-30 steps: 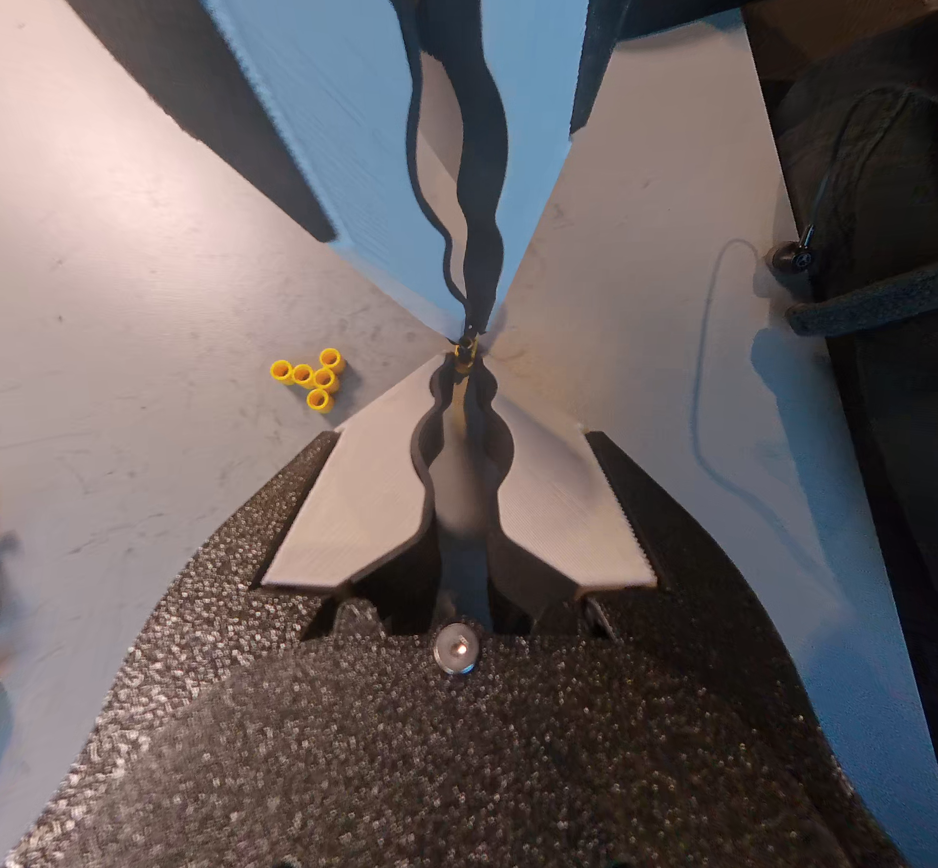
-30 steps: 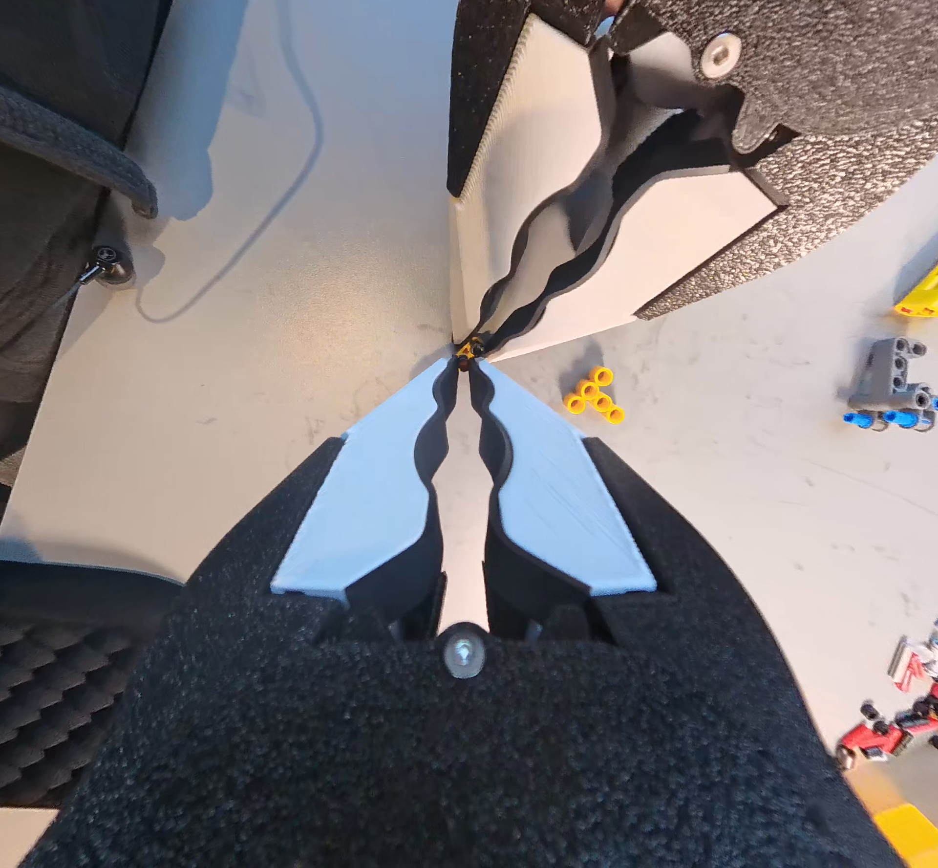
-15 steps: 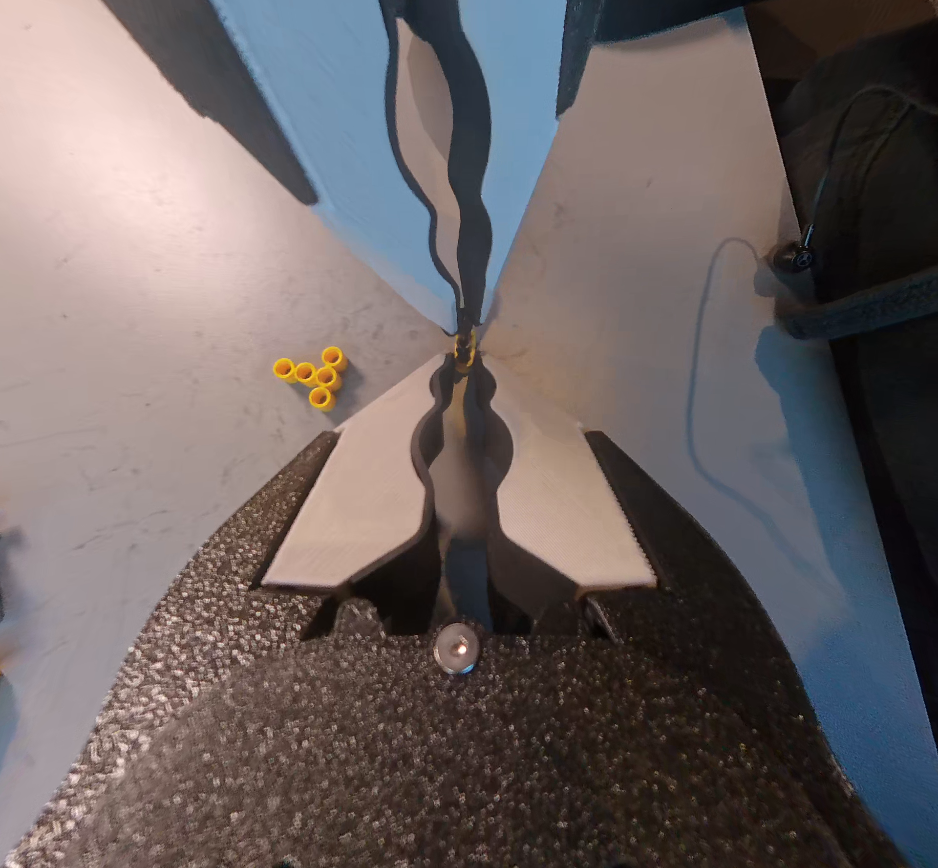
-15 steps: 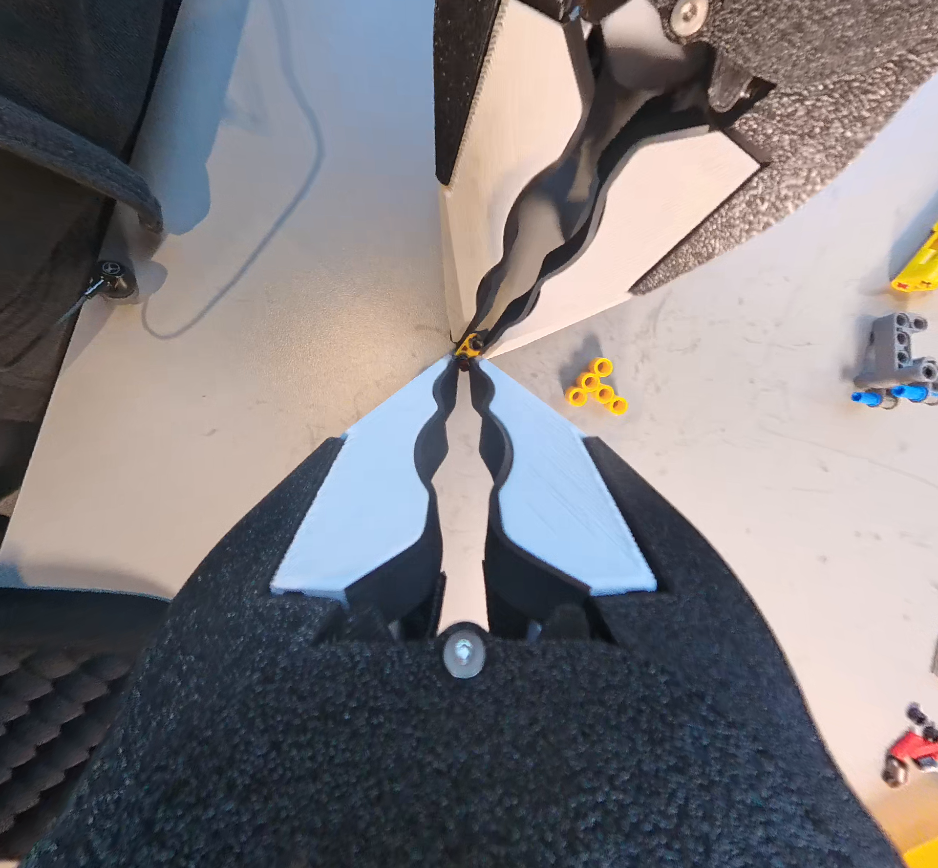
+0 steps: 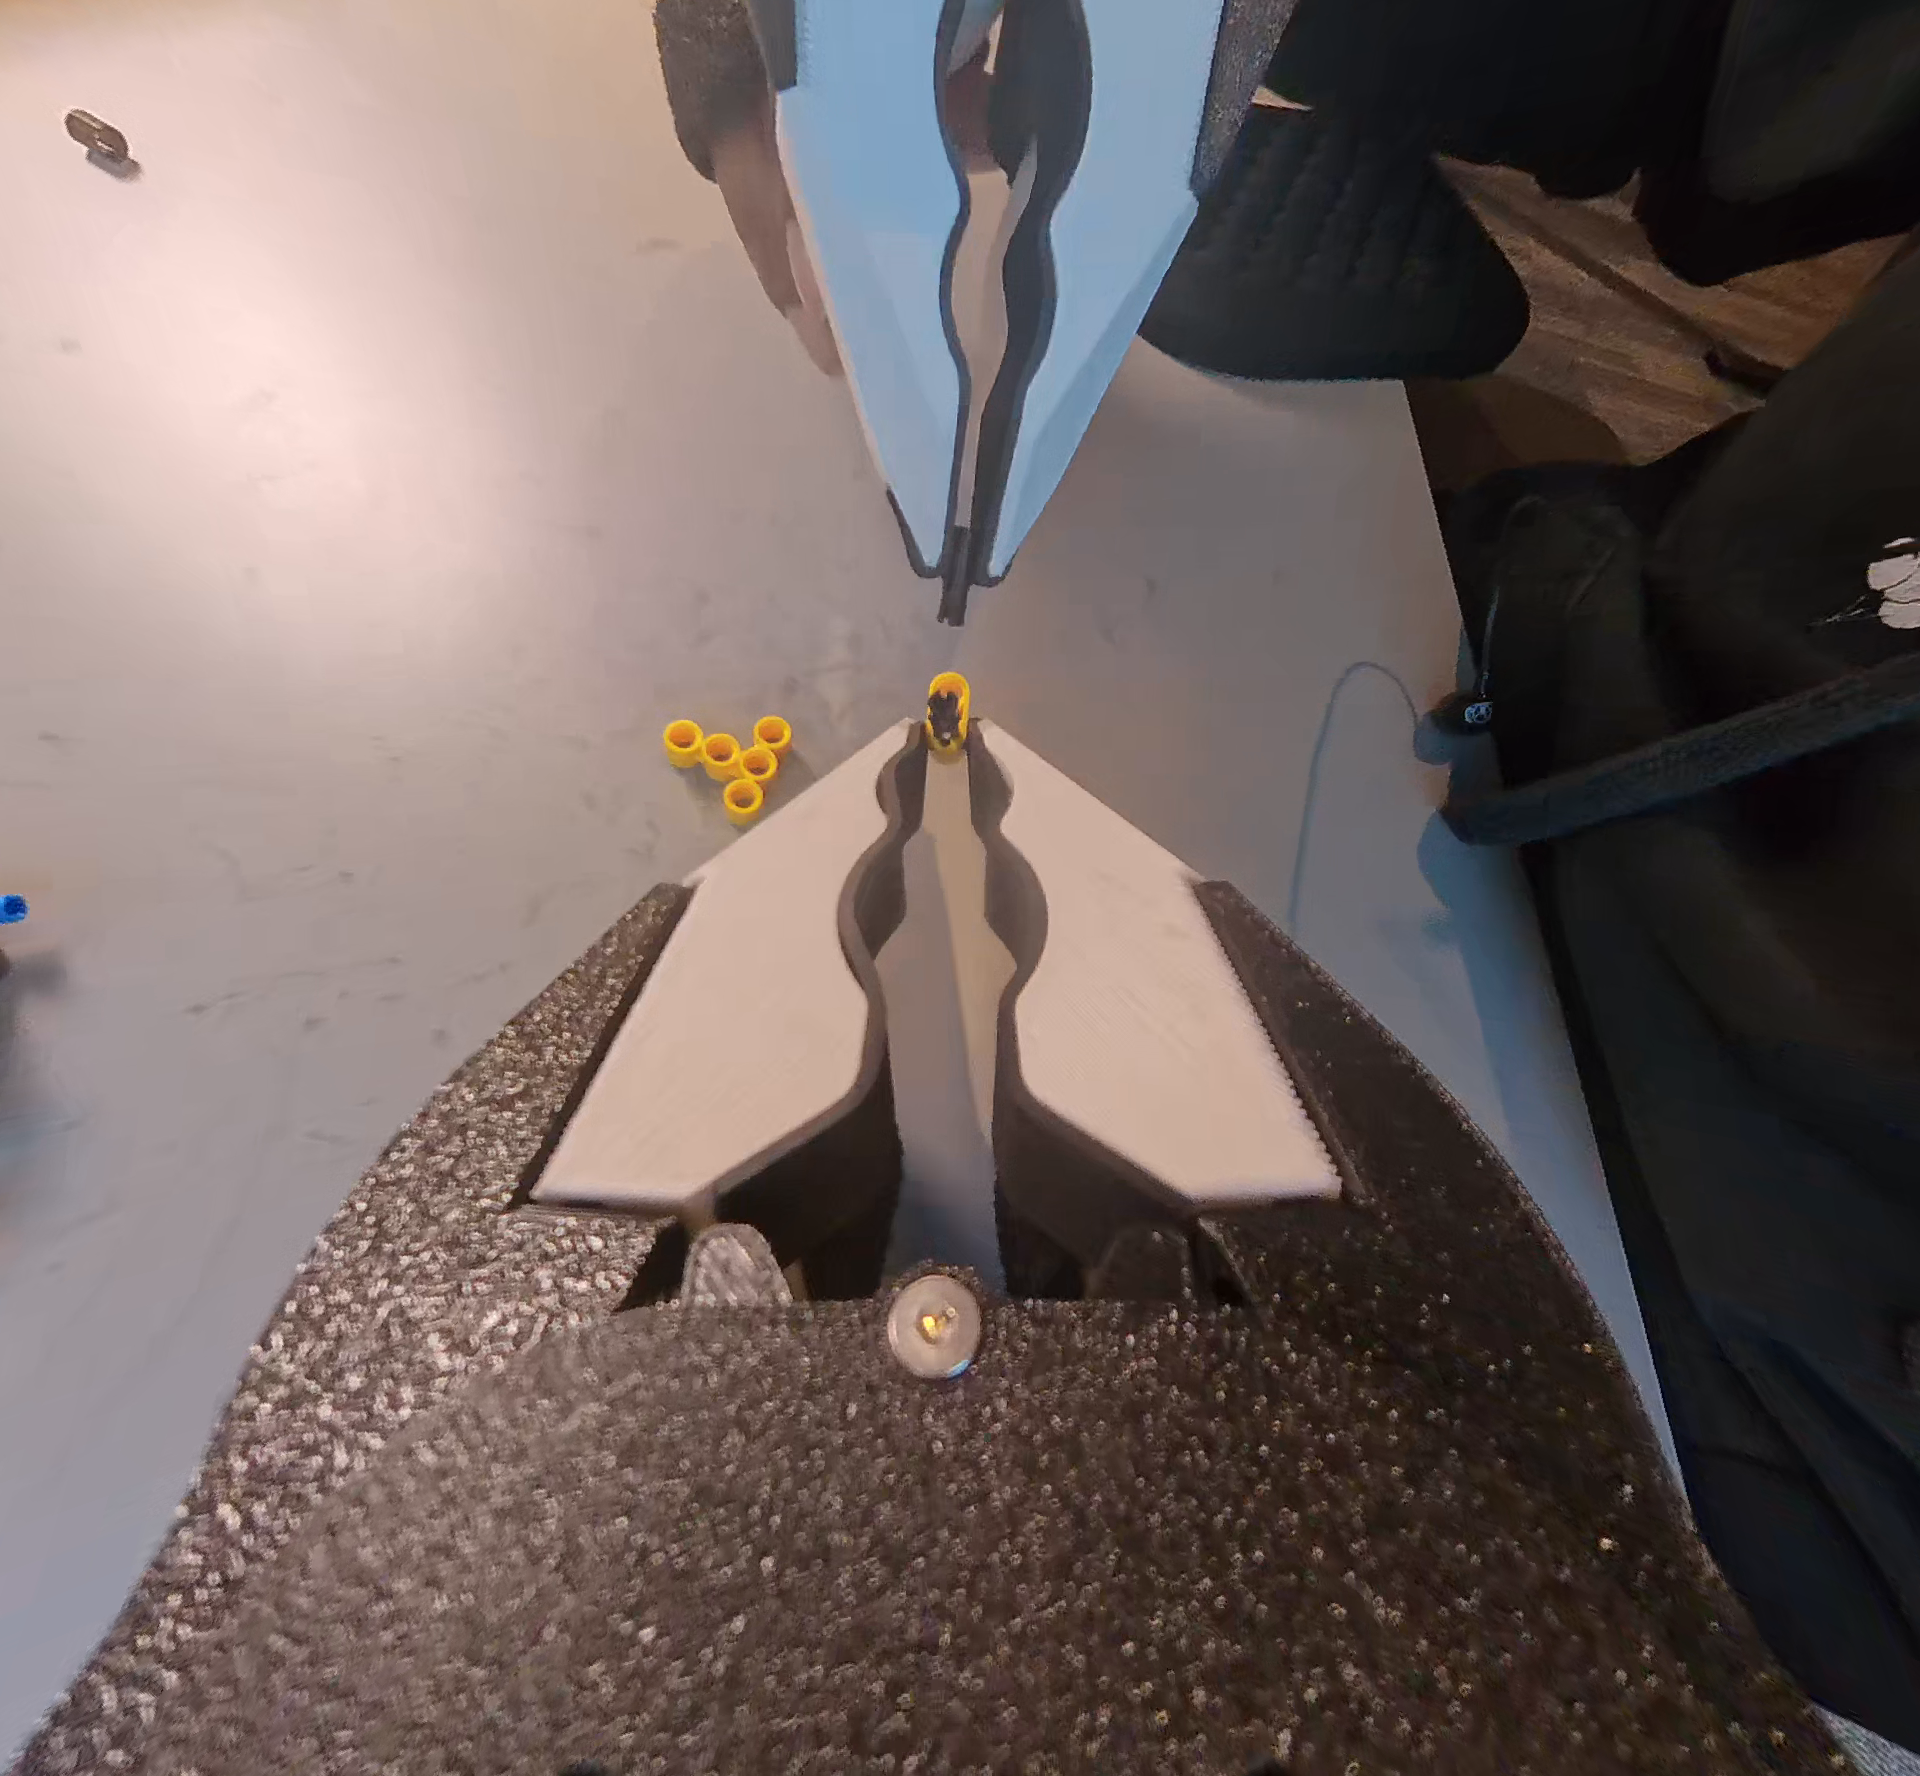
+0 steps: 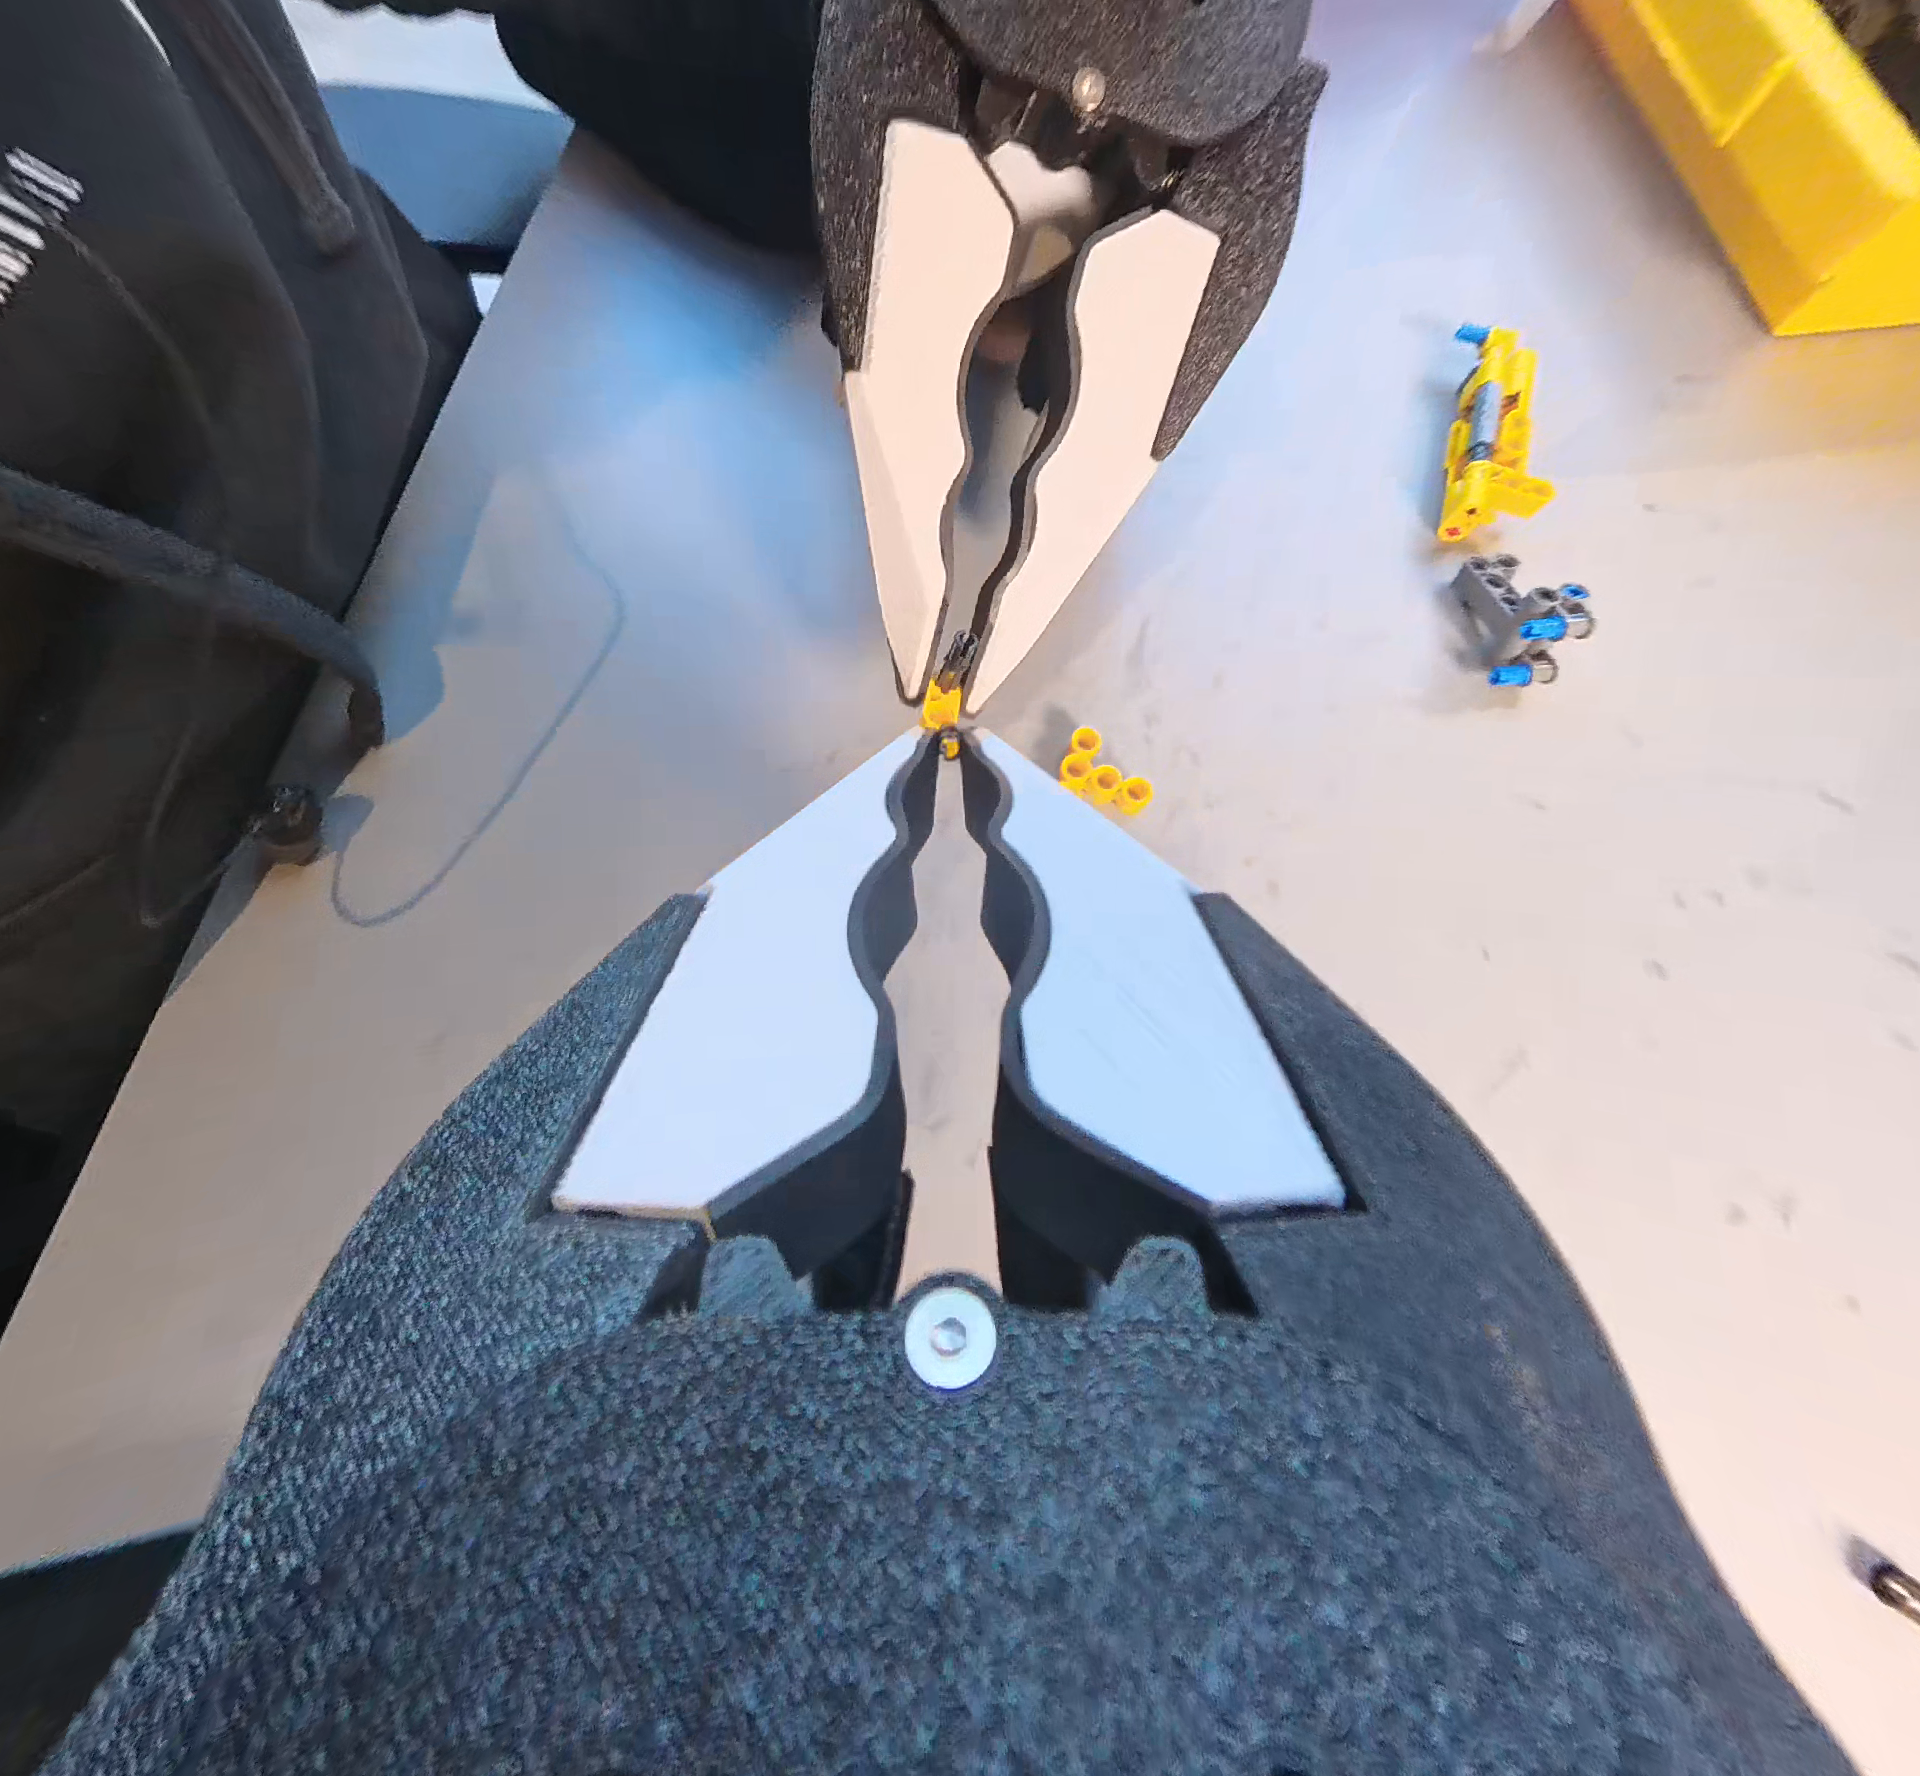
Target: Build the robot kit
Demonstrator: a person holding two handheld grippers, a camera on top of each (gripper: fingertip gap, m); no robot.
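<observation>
My left gripper (image 5: 948, 739), with pale grey fingers, is shut on a small yellow connector (image 5: 948, 710) at its tips, above the grey table (image 5: 364, 479). My right gripper (image 6: 948, 741), with light blue fingers, is shut on a thin black pin (image 5: 954, 583) that sticks out of its tips. The two grippers point tip to tip with a small gap between pin and connector. In the right wrist view the left gripper (image 6: 941, 687) and the yellow connector (image 6: 941, 700) sit just beyond my right tips. A cluster of several yellow rings (image 5: 732, 762) lies on the table beside the tips, and also shows in the right wrist view (image 6: 1107, 776).
A yellow bin (image 6: 1745, 95) stands far right. A yellow brick assembly (image 6: 1491, 438) and a grey piece with blue pins (image 6: 1517, 620) lie on the table. A person in dark clothing (image 6: 156, 376) sits at the table edge, with a thin cable (image 5: 1340, 739). A small black part (image 5: 99, 137) lies far left. My left and right fingertips are right by each other. The yellow brick assembly (image 6: 1491, 438) is about 20 cm from both grippers' fingertips.
The two grippers were tip to tip on the yellow connector; now they have drawn apart. The right gripper has pulled back with the black pin, leaving a gap.
</observation>
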